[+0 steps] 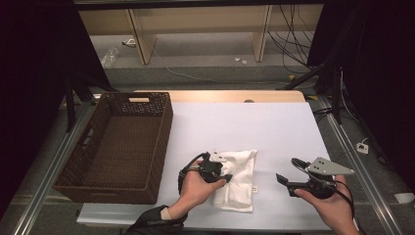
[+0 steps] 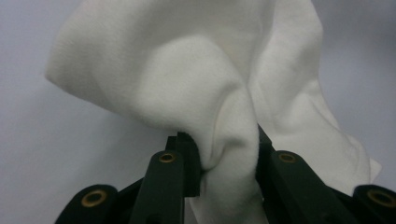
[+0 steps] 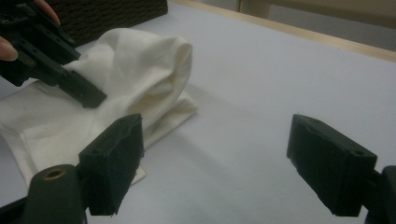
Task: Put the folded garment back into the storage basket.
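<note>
Left gripper (image 2: 224,163) pinches 1 fold of the white cloth (image 1: 240,178) near the table's (image 1: 274,127) front edge to lift it; right gripper (image 3: 215,163) waits wide open, empty.

my cloth (image 1: 237,176) is plain cream-white, on a pale lilac-white table cover (image 1: 274,127). the basket (image 1: 120,147) beside it is dark brown woven wicker. my two grippers (image 1: 219,172) (image 1: 288,171) are black.

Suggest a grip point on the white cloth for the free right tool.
Probably the cloth's right-hand edge, approached from the right, level with the table. That edge lies flat and free on the side nearest the right tool, whose jaws stand open, while the left tool already pinches a raised fold at the other side.
</note>
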Action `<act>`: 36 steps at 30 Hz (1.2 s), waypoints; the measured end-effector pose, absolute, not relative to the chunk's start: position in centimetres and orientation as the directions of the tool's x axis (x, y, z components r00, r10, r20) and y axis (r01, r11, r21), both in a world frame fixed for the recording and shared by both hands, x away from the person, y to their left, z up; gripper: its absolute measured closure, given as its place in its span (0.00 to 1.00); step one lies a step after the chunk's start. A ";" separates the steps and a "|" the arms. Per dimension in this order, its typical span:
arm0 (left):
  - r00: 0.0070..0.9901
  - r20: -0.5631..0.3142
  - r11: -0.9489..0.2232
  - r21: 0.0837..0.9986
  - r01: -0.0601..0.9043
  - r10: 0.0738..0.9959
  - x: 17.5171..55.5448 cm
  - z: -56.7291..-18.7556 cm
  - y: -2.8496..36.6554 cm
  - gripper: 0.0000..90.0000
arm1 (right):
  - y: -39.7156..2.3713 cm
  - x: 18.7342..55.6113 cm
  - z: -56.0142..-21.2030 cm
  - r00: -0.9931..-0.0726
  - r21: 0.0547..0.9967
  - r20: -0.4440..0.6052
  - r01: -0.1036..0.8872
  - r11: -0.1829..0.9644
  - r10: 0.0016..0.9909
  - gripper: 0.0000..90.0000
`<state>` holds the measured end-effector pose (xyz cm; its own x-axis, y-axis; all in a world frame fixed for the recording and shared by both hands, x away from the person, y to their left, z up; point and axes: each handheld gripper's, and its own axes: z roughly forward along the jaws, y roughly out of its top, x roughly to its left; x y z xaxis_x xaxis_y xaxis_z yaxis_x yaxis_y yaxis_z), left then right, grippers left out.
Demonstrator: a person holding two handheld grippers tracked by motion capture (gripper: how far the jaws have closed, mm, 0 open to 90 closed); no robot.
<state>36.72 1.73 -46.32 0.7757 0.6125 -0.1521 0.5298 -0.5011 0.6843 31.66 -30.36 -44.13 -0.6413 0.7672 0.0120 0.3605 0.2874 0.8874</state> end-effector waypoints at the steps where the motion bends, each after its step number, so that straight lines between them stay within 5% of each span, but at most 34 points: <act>1: 0.776 -0.151 -0.502 0.684 0.529 0.612 36.7 -46.2 1.8 0.82 | -30.4 31.7 -44.1 -0.640 0.886 0.010 0.361 0.289 0.768 0.22; 36: 0.773 -0.141 -0.504 0.683 0.529 0.619 36.8 -44.3 2.9 0.82 | -30.1 31.7 -44.4 -0.651 0.880 0.019 0.372 0.297 0.759 0.22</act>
<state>36.79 2.93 -44.26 0.7729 0.6186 -0.1413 0.5286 -0.5045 0.6827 31.69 -30.12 -44.44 -0.6512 0.7587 0.0189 0.3717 0.2972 0.8795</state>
